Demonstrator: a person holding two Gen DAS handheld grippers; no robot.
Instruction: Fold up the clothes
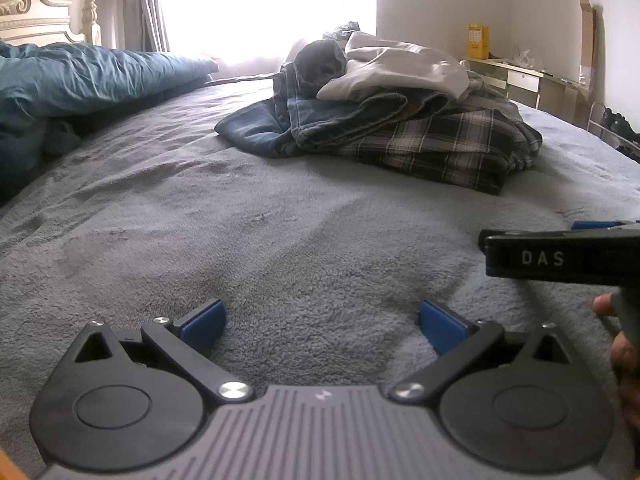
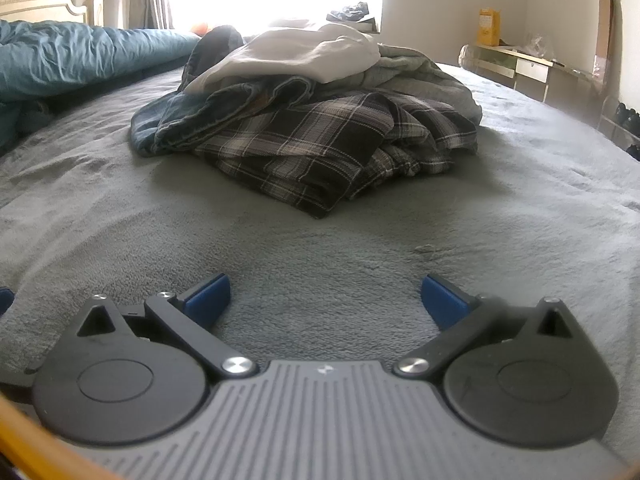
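Two grippers are idling low over the bed (image 2: 120, 208); I am keeping both back so the pile (image 2: 320, 120) lies in full view, well ahead and untouched. Left gripper (image 1: 320, 322) and right gripper (image 2: 326, 298) are holding their jaws spread, nothing between, ready to reach.

Left gripper (image 1: 320, 320) — jaws spread wide, blue pads (image 1: 202, 322) well apart, nothing between them, held low and level over the grey bed cover. Right gripper (image 2: 326, 300) — jaws likewise spread wide, blue pads (image 2: 208, 300) apart and empty, low over the same cover, just beside the left one. A hand (image 1: 622, 364) grips the right gripper's handle at the left view's right edge.
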